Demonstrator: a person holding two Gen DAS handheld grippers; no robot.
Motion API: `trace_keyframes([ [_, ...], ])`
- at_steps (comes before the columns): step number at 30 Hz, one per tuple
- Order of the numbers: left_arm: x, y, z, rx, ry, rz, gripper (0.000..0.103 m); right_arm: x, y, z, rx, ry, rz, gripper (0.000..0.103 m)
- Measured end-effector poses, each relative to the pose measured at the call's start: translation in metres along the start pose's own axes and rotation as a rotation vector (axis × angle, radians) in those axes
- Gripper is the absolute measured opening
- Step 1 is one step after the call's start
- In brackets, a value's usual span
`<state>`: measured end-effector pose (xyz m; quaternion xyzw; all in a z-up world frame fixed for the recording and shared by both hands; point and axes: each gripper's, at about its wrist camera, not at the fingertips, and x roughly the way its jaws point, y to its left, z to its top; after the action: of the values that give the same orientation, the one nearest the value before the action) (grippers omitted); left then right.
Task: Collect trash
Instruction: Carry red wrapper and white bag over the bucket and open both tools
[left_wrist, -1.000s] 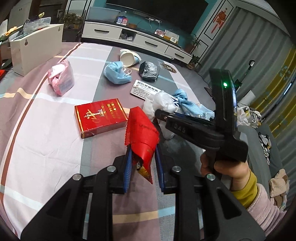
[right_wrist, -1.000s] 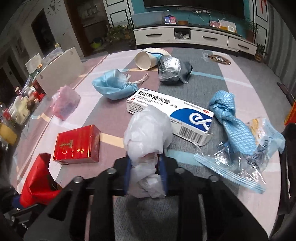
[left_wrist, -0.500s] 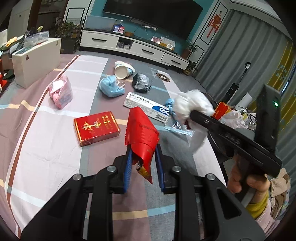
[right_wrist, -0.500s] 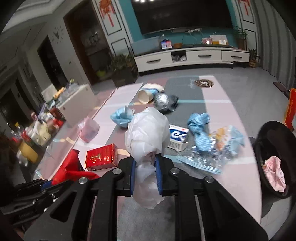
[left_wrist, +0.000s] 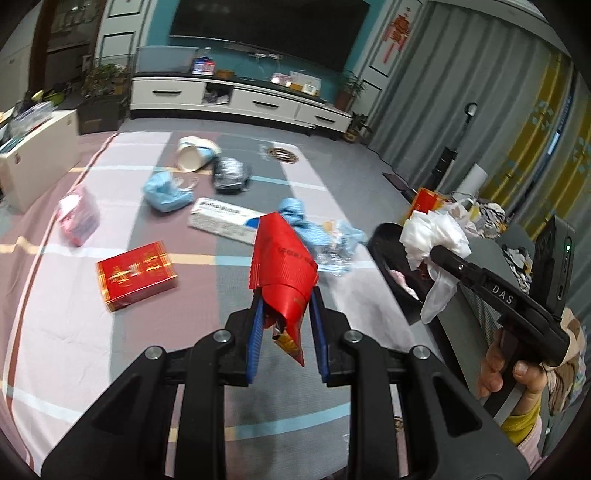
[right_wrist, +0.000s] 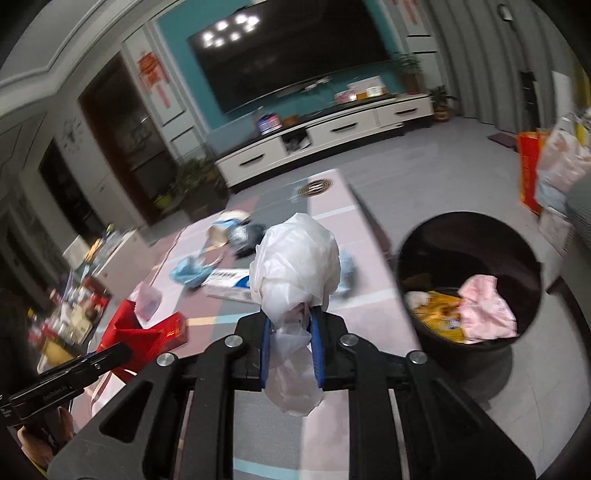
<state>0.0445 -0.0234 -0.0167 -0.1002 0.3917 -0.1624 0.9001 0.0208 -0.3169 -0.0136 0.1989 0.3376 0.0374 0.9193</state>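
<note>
We pinch a red wrapper (left_wrist: 284, 266) left, white bag (right_wrist: 295, 266) right; the bin (right_wrist: 469, 221) holds some scraps (much litter remains on the table (left_wrist: 177, 350)).

The desk (left_wrist: 66, 332) cover is checked in pink, grey and mauve with white and pale blue stripes; the wrapper (left_wrist: 284, 266) is bright red; the crumpled bag (right_wrist: 295, 266) is milky white; the box (left_wrist: 135, 275) is red with gold print; the bin (right_wrist: 469, 236) is black; the face mask (left_wrist: 166, 192) is light blue.
</note>
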Motion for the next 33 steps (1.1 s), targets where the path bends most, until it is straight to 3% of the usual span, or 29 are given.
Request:
trace_keyframes([
  [7, 0.022, -0.056, 0.014, 0.099, 0.005, -0.061, 0.025, -0.029, -0.054, -0.001, 0.073, -0.060, -0.087, 0.019],
  [15, 0.064, -0.117, 0.031, 0.193, 0.037, -0.130, 0.026, -0.043, -0.103, -0.003, 0.156, -0.099, -0.130, 0.019],
  [30, 0.188, -0.206, 0.043, 0.299, 0.174, -0.176, 0.030, -0.006, -0.168, 0.009, 0.290, -0.081, -0.180, 0.021],
  [33, 0.206, -0.216, 0.041, 0.323, 0.190, -0.157, 0.040, 0.008, -0.177, 0.013, 0.300, -0.056, -0.197, 0.026],
])
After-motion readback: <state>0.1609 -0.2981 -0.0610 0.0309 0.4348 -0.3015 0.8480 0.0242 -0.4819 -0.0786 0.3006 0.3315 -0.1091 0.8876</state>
